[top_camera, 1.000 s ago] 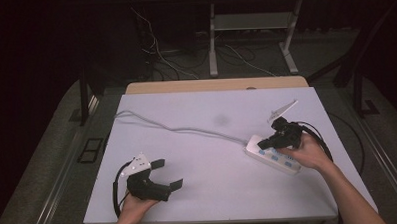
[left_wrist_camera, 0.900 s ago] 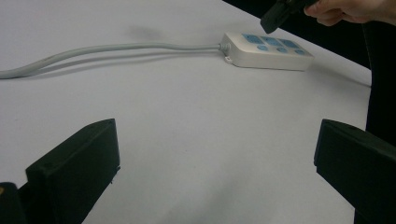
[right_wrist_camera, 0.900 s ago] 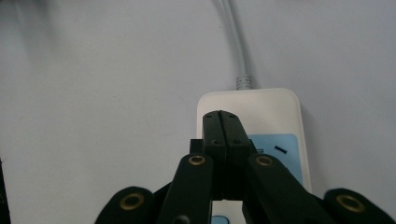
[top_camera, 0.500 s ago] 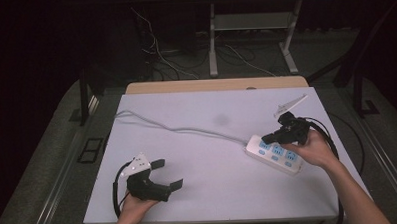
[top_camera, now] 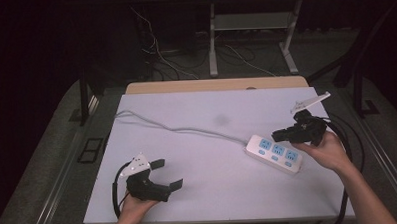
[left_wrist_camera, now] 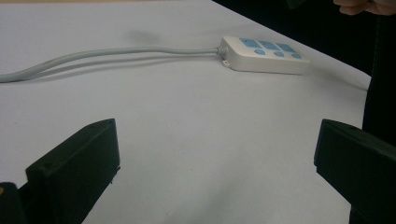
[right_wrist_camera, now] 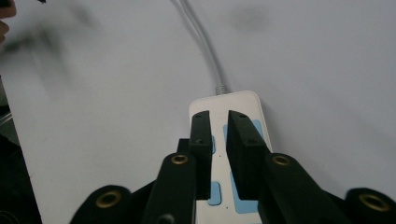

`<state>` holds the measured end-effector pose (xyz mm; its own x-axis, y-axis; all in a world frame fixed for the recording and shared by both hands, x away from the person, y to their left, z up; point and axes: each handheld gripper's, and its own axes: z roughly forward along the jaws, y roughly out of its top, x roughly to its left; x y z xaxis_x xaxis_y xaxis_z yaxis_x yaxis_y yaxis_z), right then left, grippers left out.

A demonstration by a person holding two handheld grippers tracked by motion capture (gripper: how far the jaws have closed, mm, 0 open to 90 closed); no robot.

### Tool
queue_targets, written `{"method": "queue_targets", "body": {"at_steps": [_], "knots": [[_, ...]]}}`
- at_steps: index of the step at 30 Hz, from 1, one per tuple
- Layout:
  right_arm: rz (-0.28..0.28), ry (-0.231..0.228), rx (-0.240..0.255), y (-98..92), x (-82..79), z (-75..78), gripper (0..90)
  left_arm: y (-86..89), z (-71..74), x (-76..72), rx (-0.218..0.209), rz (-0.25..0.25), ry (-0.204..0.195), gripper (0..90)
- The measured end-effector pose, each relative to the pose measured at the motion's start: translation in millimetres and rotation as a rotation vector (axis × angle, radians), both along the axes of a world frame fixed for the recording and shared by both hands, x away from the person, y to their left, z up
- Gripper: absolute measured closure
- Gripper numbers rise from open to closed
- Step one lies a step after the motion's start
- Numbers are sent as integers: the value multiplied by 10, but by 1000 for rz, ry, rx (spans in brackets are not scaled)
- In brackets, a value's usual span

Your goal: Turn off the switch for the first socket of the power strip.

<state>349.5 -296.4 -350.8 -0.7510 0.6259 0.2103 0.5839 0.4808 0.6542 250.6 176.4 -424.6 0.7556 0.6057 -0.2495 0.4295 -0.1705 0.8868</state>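
— What lies around the right gripper (top_camera: 280, 135)?

— The white power strip (top_camera: 274, 153), flat on the table just under and ahead of its jaws. In the right gripper view those jaws hang over the strip's blue sockets with a narrow gap between them; they have just been opening a little, and nothing sits in the gap. Released, then, holding nothing.

— And the strip's cord?

— The grey cord (top_camera: 182, 127) leaves the strip's end farthest from the right gripper and runs across the table, passing well beyond the left gripper (top_camera: 167, 174).

— The left one's state?

— Spread wide, empty, resting low near the table edge closest to the person. Between its jaws there is bare tabletop, and the strip lies far ahead of it.

— Anything in the way?

— Nothing stands between the two grippers apart from the strip and cord.

— The surface and room?

— A plain white table (top_camera: 209, 191) with a faint grey smudge (top_camera: 220, 120) beyond the cord. The floor behind is dark, with loose cables (top_camera: 159, 53) and a metal stand (top_camera: 248, 25).
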Motion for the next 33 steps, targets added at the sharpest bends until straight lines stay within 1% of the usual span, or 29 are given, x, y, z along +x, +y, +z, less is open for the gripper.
{"method": "queue_targets", "body": {"at_steps": [6, 9, 10, 13, 16, 18, 19, 20, 21, 23, 28, 33], "knots": [[-66, -22, 46, -124, -120, 43, 622, 9, 4, -3, -8, 2, 0, 0], [-98, -44, 67, -184, -196, 65, 504, 12, 6, -4, -11, 3, -1, 0], [-107, -51, 73, -199, -224, 73, 451, 12, 6, -4, -11, 4, 0, 0], [-143, -69, 79, -233, -307, 87, 309, 12, 6, -5, -12, 5, 0, 0], [-177, -66, 92, -272, -371, 83, 172, 12, 8, -9, -12, 5, -1, 0], [-195, -68, 107, -303, -414, 76, 107, 13, 9, -11, -14, 7, 0, 0], [-206, -73, 112, -319, -441, 72, 99, 14, 9, -11, -14, 7, 0, 0], [-213, -76, 116, -332, -464, 67, 33, 15, 9, -11, -15, 8, 0, 0], [-218, -76, 116, -343, -486, 58, 6, 16, 9, -10, -15, 9, 0, 0], [-222, -83, 133, -368, -535, 41, 4, 17, 8, -9, -16, 10, 0, 0], [-230, -90, 149, -393, -647, -18, 3, 19, 8, -9, -17, 11, 0, 0], [-235, -82, 175, -401, -730, -119, 4, 22, 8, -10, -18, 12, 0, 0]]}}
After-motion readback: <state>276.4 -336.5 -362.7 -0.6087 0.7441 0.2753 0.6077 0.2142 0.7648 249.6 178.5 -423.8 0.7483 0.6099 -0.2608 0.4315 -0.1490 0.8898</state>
